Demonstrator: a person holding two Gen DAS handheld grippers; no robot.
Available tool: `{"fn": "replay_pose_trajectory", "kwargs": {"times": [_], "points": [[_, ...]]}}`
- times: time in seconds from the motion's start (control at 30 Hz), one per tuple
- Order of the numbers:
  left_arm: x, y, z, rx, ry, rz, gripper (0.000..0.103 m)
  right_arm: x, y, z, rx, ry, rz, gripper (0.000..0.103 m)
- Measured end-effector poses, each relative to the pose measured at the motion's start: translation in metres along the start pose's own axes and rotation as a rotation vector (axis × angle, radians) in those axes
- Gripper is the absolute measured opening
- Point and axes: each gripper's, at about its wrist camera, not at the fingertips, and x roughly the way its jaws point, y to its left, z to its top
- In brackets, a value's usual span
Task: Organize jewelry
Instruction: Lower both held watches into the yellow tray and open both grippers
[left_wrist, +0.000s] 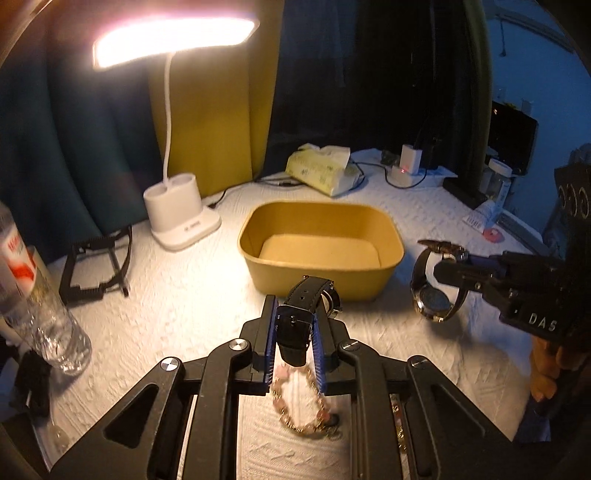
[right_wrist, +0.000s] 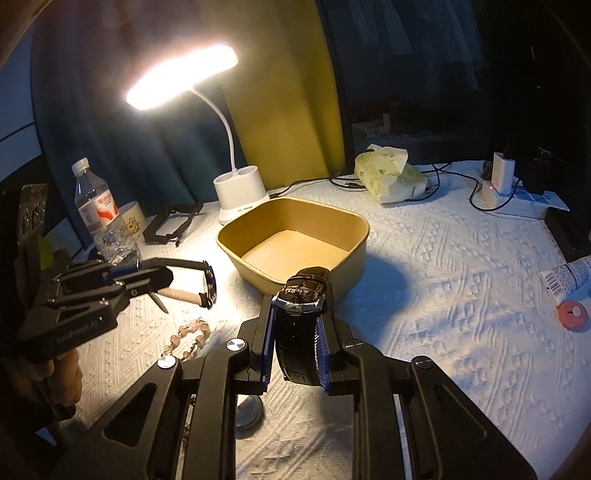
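Both grippers loaded. Left gripper (left_wrist: 294, 334) clamped on black-strap watch (left_wrist: 301, 310); right gripper (right_wrist: 295, 338) clamped on brown croc-strap watch (right_wrist: 303, 317). Yellow tray (right_wrist: 354, 221) just ahead of both sets of tips, nothing visible inside. Beaded bracelet (left_wrist: 303, 406) on the cloth under left gripper, not yet picked. Probably best: carry forward past near rim, lower close to tray floor, then release. One side at a time to avoid a clash over the tray.
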Motion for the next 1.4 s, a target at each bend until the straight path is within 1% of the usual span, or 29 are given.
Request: {"fn": "replay_pose_trajectory", "kwargs": {"times": [0.23,0.6,0.8,0.93,1.07,1.27,1.33,1.4], "points": [[-0.001,-0.008,0.019,0.017,-0.044,-0.005,0.019,-0.009,-0.008,0.006,0.006,-0.034,0.005,0.019],[0.02,-0.003,0.046,-0.004,-0.087,-0.003,0.019,-0.011,-0.013,0.031,-0.019,-0.113,0.013,0.019],[0.042,0.004,0.051,-0.019,-0.077,-0.004,0.019,0.005,-0.014,0.054,-0.041,-0.134,0.011,0.019],[0.058,0.014,0.055,-0.042,-0.064,-0.015,0.019,0.022,-0.013,0.066,-0.053,-0.133,0.017,0.019],[0.072,0.017,0.06,-0.02,-0.07,0.003,0.019,0.04,-0.011,0.073,-0.057,-0.118,0.024,0.019],[0.097,0.028,0.067,-0.066,-0.026,-0.041,0.019,0.063,-0.012,0.076,-0.06,-0.081,0.003,0.02],[0.101,0.033,0.067,-0.09,-0.019,-0.056,0.024,0.07,-0.012,0.075,-0.062,-0.061,-0.006,0.02],[0.102,0.037,0.066,-0.106,-0.02,-0.063,0.039,0.076,-0.013,0.075,-0.058,-0.041,-0.02,0.02]]}}
